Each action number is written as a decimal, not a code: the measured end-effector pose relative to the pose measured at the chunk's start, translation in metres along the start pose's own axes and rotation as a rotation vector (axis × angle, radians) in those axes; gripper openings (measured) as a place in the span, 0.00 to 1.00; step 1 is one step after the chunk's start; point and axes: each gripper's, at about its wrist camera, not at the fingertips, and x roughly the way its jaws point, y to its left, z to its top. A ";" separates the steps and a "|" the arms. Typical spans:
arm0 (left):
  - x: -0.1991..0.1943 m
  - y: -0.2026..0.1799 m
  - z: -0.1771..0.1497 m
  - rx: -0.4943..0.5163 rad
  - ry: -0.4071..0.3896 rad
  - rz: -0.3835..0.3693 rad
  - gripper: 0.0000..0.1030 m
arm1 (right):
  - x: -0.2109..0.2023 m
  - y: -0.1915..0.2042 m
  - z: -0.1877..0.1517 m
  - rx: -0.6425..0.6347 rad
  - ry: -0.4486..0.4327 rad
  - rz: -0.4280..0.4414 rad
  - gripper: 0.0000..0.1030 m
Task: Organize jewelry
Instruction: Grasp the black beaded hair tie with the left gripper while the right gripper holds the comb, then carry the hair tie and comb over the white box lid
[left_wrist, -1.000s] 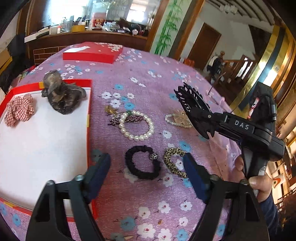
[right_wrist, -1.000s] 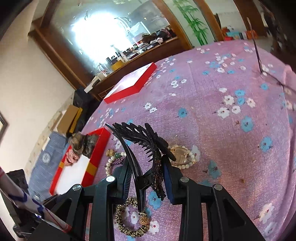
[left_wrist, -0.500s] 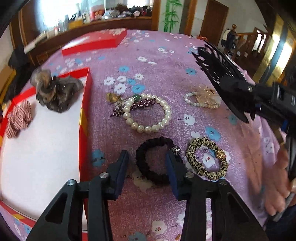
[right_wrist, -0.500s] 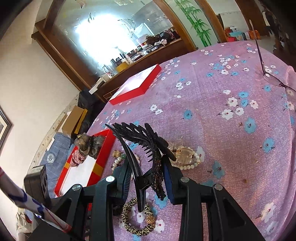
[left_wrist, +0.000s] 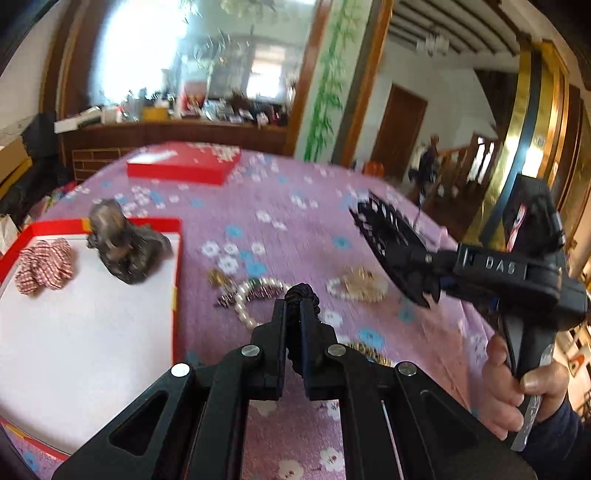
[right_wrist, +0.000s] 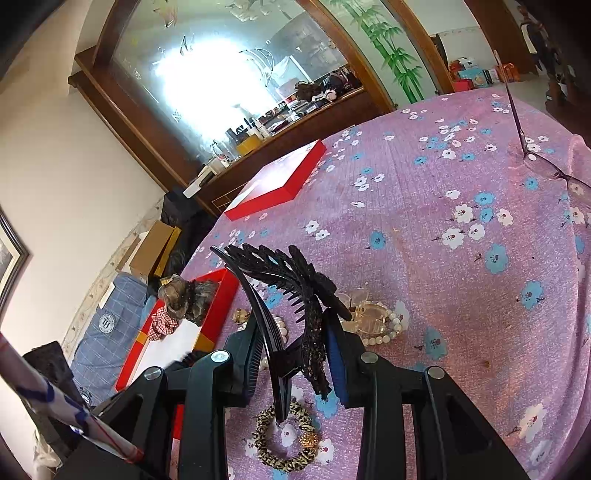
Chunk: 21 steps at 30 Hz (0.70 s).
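Observation:
My left gripper (left_wrist: 292, 314) is shut on the black hair tie (left_wrist: 301, 295) and holds it above the purple flowered cloth. My right gripper (right_wrist: 291, 343) is shut on a black claw hair clip (right_wrist: 284, 280); gripper and clip (left_wrist: 397, 249) also show at the right of the left wrist view. The red box with a white floor (left_wrist: 177, 254) lies at the left and holds a checked scrunchie (left_wrist: 46, 266) and a brown scrunchie (left_wrist: 125, 247). On the cloth lie a pearl bracelet (left_wrist: 245, 299), a pearl piece with a gold flower (left_wrist: 360, 286) and a leopard hair tie (right_wrist: 286, 439).
A closed red box lid (left_wrist: 181, 166) lies at the far side of the table. Glasses (right_wrist: 546, 162) lie at the far right edge. A small gold brooch (left_wrist: 218, 277) and a dark beaded clip lie beside the pearl bracelet. A wooden sideboard stands behind the table.
My left gripper closed on the black hair tie and lifted it off the cloth. My right gripper kept its hold on the claw clip and stayed about where it was.

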 end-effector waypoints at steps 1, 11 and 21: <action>0.000 0.001 0.001 -0.011 -0.010 -0.009 0.06 | 0.000 0.000 0.000 -0.001 -0.001 0.000 0.34; -0.003 -0.003 0.003 -0.003 -0.044 0.012 0.06 | 0.003 0.003 0.000 -0.011 0.006 -0.005 0.34; -0.031 0.020 0.016 -0.053 -0.094 0.053 0.07 | 0.001 -0.001 0.001 0.002 -0.005 0.001 0.34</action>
